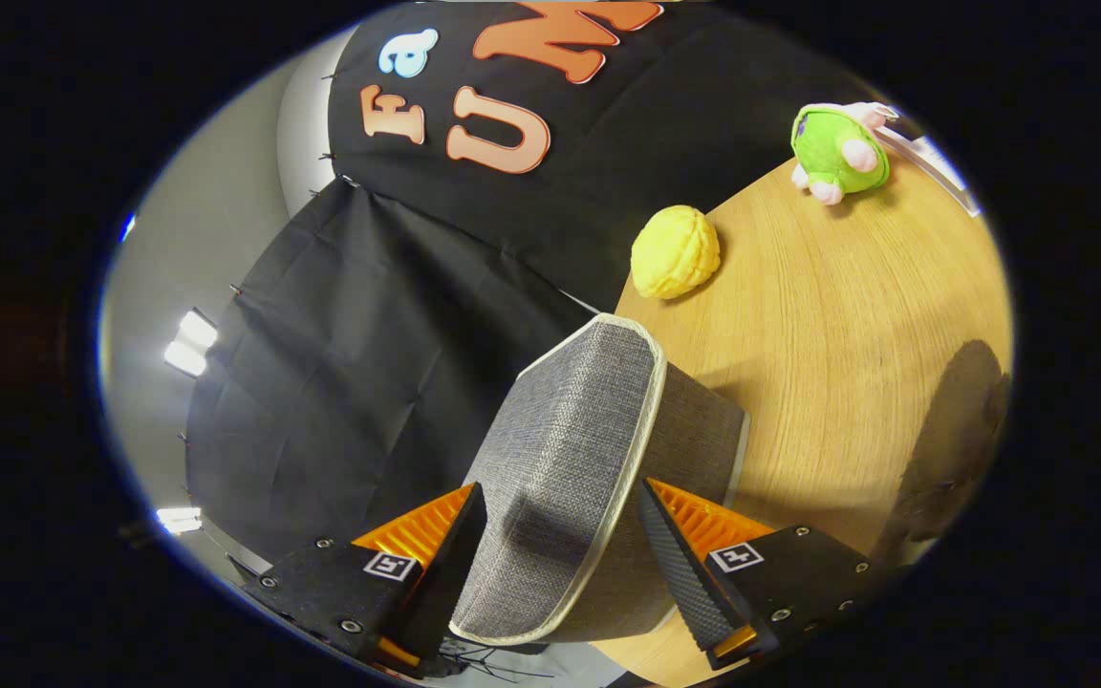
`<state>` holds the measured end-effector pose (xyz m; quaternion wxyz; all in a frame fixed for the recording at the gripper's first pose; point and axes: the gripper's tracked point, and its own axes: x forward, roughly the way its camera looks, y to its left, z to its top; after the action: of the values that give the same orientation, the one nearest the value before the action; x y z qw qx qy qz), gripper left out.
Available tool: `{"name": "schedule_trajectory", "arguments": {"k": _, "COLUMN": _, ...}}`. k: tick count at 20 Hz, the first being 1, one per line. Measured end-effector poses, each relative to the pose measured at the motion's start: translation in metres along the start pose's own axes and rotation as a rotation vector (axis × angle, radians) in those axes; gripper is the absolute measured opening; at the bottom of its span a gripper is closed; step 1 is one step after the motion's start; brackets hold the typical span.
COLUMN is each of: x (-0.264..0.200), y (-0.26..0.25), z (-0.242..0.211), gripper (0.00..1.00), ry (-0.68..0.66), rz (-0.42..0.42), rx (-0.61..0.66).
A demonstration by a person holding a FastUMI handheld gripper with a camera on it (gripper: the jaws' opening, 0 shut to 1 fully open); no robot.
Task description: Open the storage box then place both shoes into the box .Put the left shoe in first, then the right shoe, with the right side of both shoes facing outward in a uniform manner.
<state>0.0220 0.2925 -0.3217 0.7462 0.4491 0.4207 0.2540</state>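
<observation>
**Gripper straddling the storage box lid**

A round wood-grain table (847,315) carries a grey woven-fabric storage box (694,420); its pale-piped lid (560,459) is tilted up. The gripper (560,535) is spread, fingers flanking the lid; contact unclear. Near the table's far edge sit a ridged yellow plush (675,251) and a green plush toy (837,148).

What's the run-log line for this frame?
tongs: around grey lid, contact unclear | shoes: unplaced | table: yellow toy, green toy

Wooden table (856,315) carries grey storage box (570,459), yellow toy (675,252), green plush (837,148).
</observation>
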Motion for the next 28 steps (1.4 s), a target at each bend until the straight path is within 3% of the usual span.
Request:
{"name": "schedule_trajectory", "arguments": {"k": 3, "x": 0.009, "y": -0.008, "z": -0.011, "gripper": 0.95, "ry": 0.008, "rz": -0.005, "rx": 0.012}}
{"name": "schedule_trajectory", "arguments": {"k": 5, "x": 0.010, "y": -0.003, "z": -0.010, "gripper": 0.95, "ry": 0.006, "rz": 0.035, "rx": 0.050}}
{"name": "schedule_trajectory", "arguments": {"k": 8, "x": 0.003, "y": 0.001, "z": -0.005, "gripper": 0.75, "ry": -0.021, "rz": 0.027, "rx": 0.025}}
{"name": "schedule_trajectory", "arguments": {"k": 11, "x": -0.005, "y": 0.001, "z": 0.006, "gripper": 0.65, "ry": -0.029, "rz": 0.013, "rx": 0.045}}
{"name": "schedule_trajectory", "arguments": {"k": 12, "x": -0.009, "y": -0.001, "z": 0.008, "gripper": 0.51, "ry": -0.040, "rz": 0.005, "rx": 0.044}}
{"name": "schedule_trajectory", "arguments": {"k": 14, "x": -0.013, "y": 0.002, "z": 0.013, "gripper": 0.33, "ry": -0.057, "rz": 0.004, "rx": 0.040}}
{"name": "schedule_trajectory", "arguments": {"k": 18, "x": -0.015, "y": 0.015, "z": 0.019, "gripper": 0.13, "ry": -0.032, "rz": -0.015, "rx": 0.052}}
{"name": "schedule_trajectory", "arguments": {"k": 28, "x": -0.031, "y": 0.105, "z": 0.063, "gripper": 0.09, "ry": -0.089, "rz": 0.049, "rx": -0.083}}
